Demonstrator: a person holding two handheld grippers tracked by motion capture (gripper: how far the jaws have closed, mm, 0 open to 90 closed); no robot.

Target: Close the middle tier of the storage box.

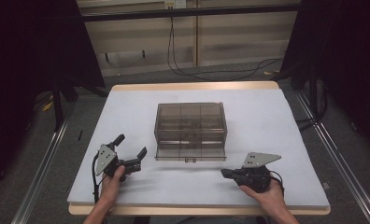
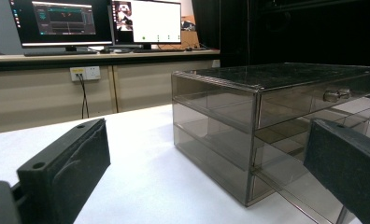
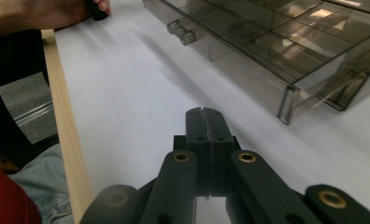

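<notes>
Two handheld tongs flanked a smoked-plastic drawer cabinet (image 1: pixel 190 130) on the white table (image 1: pixel 127 107), w/ the bottom drawer (image 1: pixel 190 152) pulled partway out toward the person. Left gripper (image 1: pixel 131 150) stood wide open, nothing between its pads, just left of the drawer's front corner; in the left gripper view the cabinet (image 2: pixel 267 130) sat ahead and to the right of its jaws, near but apart. Right gripper (image 1: pixel 225 173) was fully closed on nothing, pads pressed flat together, pointing leftward along the table's near edge; the drawer front lay ahead and to the right of its tip in the right gripper view, w/ the small clear drawer knob (image 3: pixel 182 31) well beyond it. Upper drawer knob (image 2: pixel 337 94) showed shut in the left gripper view.

Risks, as judged from this moment: the cabinet looked light and unanchored, so a push on the open drawer from one side only would prob. slide or twist the whole unit across the cloth rather than seat the drawer. Shut right jaws gave a narrow, hard tip; an off-centre nudge could skew the drawer in its runners and jam it. Open left jaws, so close to the corner, could snag the drawer wall if swung in. Clear plastic also made edges hard to judge, esp. the knob. Compartments appeared empty, though tint made that uncertain.
</notes>
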